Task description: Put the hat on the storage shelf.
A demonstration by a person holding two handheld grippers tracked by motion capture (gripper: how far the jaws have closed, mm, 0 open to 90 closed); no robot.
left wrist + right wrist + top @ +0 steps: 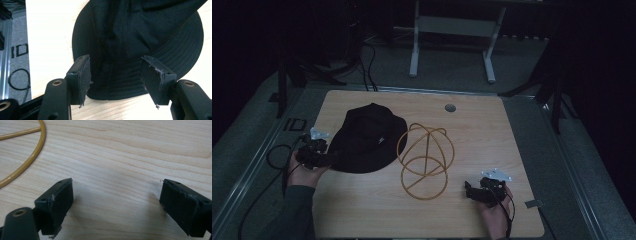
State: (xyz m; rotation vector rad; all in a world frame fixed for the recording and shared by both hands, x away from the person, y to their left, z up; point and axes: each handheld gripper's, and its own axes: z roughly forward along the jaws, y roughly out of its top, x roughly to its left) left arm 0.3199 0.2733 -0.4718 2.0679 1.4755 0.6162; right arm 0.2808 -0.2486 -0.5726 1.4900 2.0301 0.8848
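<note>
Hat, a black fabric bucket hat [364, 140], is seen flat on the light wooden table [492, 135], just left of a yellow wire dome-shaped stand [425, 161]. The left gripper [115, 75] is held at the hat's near brim, jaws wide apart, brim between them but not pinched. The right gripper [116, 202] is parked wide open over bare wood, nothing held. Risk, as judged: if only the thin brim edge is caught, the limp fabric could slip out or fold. The light stand could be knocked if the hat is dragged sideways.
</note>
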